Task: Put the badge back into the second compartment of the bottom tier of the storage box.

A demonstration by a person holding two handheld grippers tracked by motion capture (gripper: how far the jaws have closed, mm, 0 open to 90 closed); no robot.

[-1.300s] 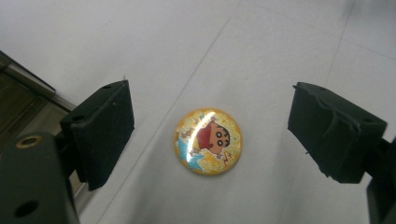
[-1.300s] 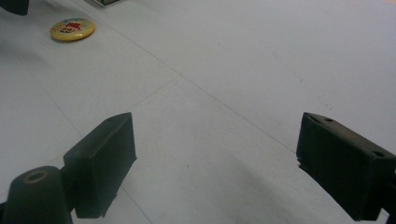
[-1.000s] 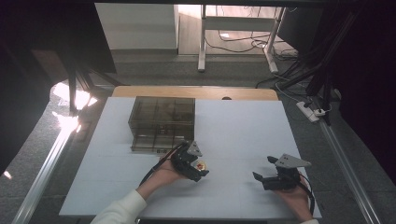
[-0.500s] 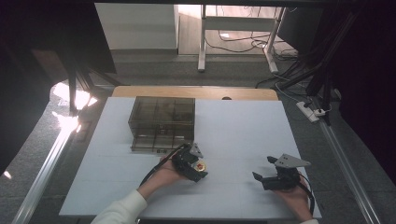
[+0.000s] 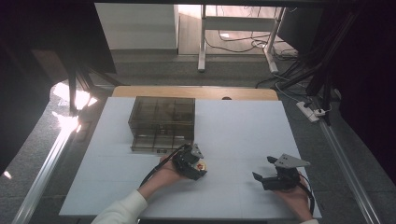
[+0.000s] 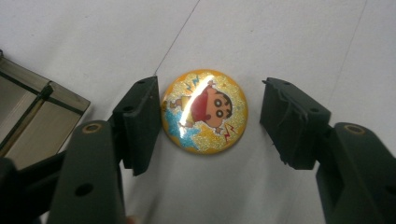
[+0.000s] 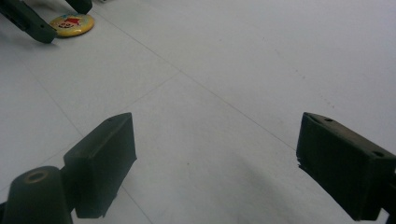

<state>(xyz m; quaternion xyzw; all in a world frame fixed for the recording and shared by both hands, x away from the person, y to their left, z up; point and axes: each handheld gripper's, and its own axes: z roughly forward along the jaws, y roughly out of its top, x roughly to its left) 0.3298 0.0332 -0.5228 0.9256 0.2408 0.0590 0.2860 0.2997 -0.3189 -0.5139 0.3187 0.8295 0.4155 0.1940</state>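
Left tool [image 6: 208, 126] tilts down, jaws straddling badge [image 6: 204, 111].

The high view looks forward and down over the whole white table [image 5: 233, 135]. The left gripper view hangs close above a round badge [image 6: 204, 111] between its jaws — the right gripper view, low, shares it far off.

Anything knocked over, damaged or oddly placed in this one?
Nothing stands out. The badge lies flat on the table between the left gripper's open fingers; the smoky drawer box stands upright and square.
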